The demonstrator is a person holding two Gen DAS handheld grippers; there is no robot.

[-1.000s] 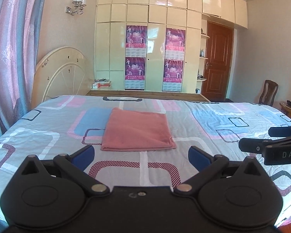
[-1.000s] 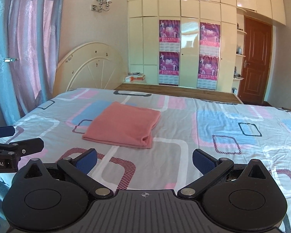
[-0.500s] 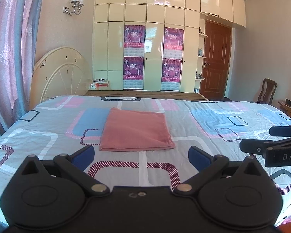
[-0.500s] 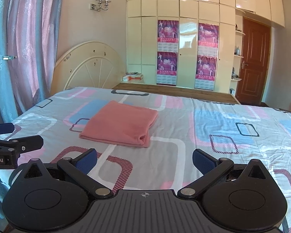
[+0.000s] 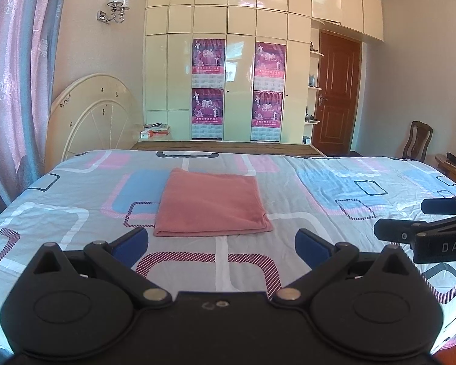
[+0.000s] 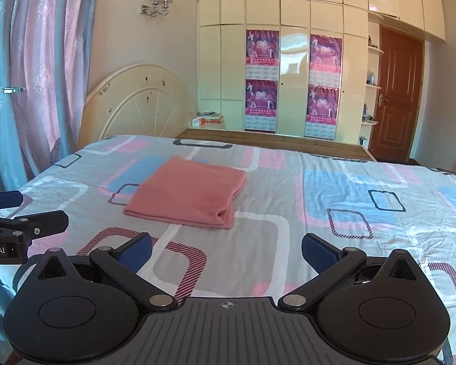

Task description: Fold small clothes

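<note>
Still, both grippers' fingers (image 5: 130, 245) stay apart, slightly farther from the folded cloth (image 5: 211, 202).

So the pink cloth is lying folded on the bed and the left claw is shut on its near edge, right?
Not quite. The left claw is open and short of the folded pink cloth, touching nothing, as the left wrist view shows. The cloth does lie folded on the bed.

"das" on the right claw (image 5: 422, 222); "bot.ai" on the left claw (image 6: 30, 213)
</note>
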